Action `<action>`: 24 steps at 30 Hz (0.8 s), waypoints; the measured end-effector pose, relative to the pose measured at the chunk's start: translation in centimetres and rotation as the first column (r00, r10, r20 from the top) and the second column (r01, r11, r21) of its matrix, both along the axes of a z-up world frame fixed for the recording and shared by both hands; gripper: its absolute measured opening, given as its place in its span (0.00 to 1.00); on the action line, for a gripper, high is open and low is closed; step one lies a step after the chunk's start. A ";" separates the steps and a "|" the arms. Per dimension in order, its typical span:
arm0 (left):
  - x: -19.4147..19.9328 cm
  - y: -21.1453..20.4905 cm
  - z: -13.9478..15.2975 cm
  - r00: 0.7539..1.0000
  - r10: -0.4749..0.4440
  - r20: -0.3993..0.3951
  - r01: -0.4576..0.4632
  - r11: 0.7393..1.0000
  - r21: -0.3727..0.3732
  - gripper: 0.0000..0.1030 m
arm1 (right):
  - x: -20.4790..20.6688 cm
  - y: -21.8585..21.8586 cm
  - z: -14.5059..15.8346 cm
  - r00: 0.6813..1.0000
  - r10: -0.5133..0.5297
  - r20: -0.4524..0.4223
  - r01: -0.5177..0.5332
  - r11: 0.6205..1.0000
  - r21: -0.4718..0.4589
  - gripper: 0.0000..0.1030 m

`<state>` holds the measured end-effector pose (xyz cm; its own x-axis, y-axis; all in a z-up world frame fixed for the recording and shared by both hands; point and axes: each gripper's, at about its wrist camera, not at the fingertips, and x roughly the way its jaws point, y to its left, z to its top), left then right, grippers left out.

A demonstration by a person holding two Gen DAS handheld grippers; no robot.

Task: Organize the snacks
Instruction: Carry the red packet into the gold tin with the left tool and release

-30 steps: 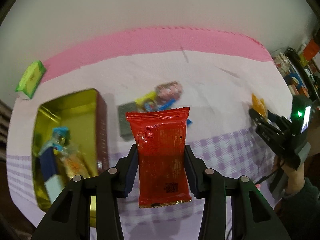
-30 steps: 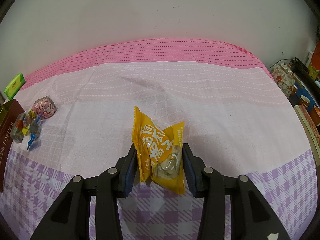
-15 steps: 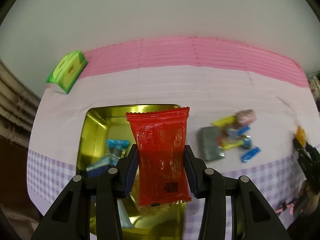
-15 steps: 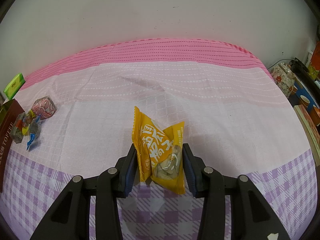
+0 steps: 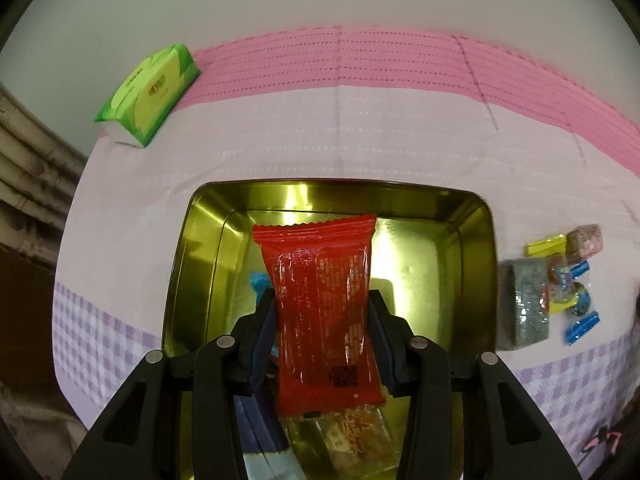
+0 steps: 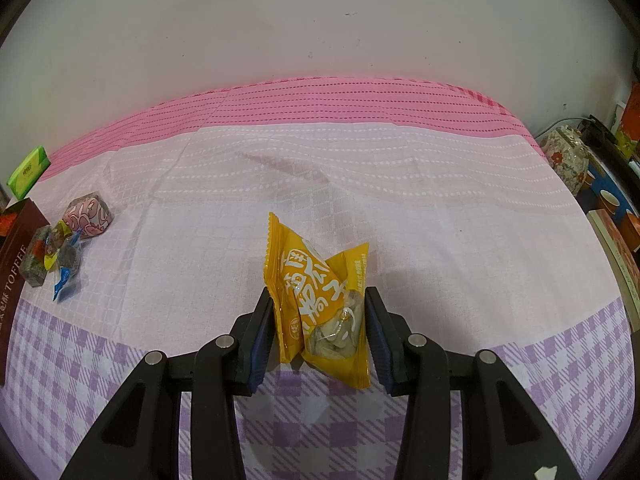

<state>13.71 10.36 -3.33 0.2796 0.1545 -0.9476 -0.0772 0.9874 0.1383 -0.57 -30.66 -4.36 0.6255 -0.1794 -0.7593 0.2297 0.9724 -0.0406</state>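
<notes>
My left gripper (image 5: 322, 320) is shut on a red snack packet (image 5: 324, 312), hanging upright over the open gold tin (image 5: 188, 256). Under the packet, several wrapped snacks lie in the tin, among them a blue one (image 5: 259, 280) and a clear pack of orange strips (image 5: 352, 436). Right of the tin lies a small heap of loose candies (image 5: 560, 280). My right gripper (image 6: 318, 320) is shut on a yellow snack packet (image 6: 320, 300) above the purple-checked cloth. In the right wrist view the candy heap (image 6: 60, 248) sits far left beside the tin's brown side (image 6: 16, 248).
A green tissue pack (image 5: 148, 92) lies at the back left of the table near the wall. Pink and lilac cloth (image 6: 360, 184) covers the table. Books, cups and a floral pot (image 6: 568, 160) crowd the right edge.
My left gripper has carried the red packet leftward and lower, from beside the tin to right above it. The right gripper with the yellow packet has stayed still.
</notes>
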 end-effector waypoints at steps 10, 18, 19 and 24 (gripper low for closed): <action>0.1 0.5 -1.4 1.000 0.007 -0.005 -0.007 0.999 0.032 0.43 | 0.0 0.0 0.0 1.000 0.001 0.000 -0.001 1.000 0.000 0.40; -0.3 1.2 -2.1 1.000 0.015 -0.018 -0.015 1.000 0.024 0.43 | 0.0 -0.1 0.0 1.000 0.002 0.000 -0.002 1.000 0.000 0.40; -0.4 1.2 -2.0 1.000 0.013 -0.016 -0.012 1.000 0.023 0.43 | 0.0 0.0 0.0 1.000 0.002 0.000 -0.002 1.000 0.000 0.40; -1.8 0.7 -0.9 1.000 -0.020 0.004 0.020 1.000 0.021 0.43 | 0.0 0.0 0.0 1.000 0.002 0.000 -0.002 1.000 -0.001 0.40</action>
